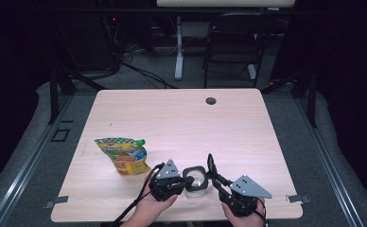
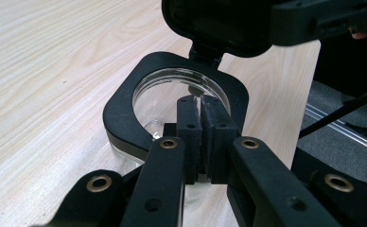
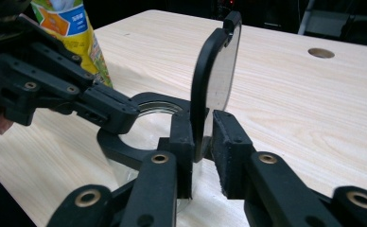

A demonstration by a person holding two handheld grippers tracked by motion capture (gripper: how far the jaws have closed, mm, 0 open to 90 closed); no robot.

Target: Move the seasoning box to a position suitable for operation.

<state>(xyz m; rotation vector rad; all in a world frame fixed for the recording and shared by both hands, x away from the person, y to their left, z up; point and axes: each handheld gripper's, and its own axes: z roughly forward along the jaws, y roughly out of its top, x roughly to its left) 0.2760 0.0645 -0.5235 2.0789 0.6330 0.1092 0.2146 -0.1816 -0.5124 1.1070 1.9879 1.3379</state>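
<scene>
- Centrally, near the front edge of the wooden bench point(image 1: 172, 118), stands a clear glass container point(image 1: 195, 184) with a black square collar around its round mouth.
- Left tool point(image 2: 201, 106): jaws clenched on the near rim of the container, one pad inside the mouth, one outside.
- Right tool point(image 3: 202, 142): jaws clamped on the lower edge of the hinged black lid point(image 3: 217, 71), which stands upright, swung open above the collar.
- Snack pouch point(image 1: 123, 155), yellow and green, lies flat on the bench to the left of the container, near but apart.
- Both hands enter from the bottom edge of the high view.
</scene>
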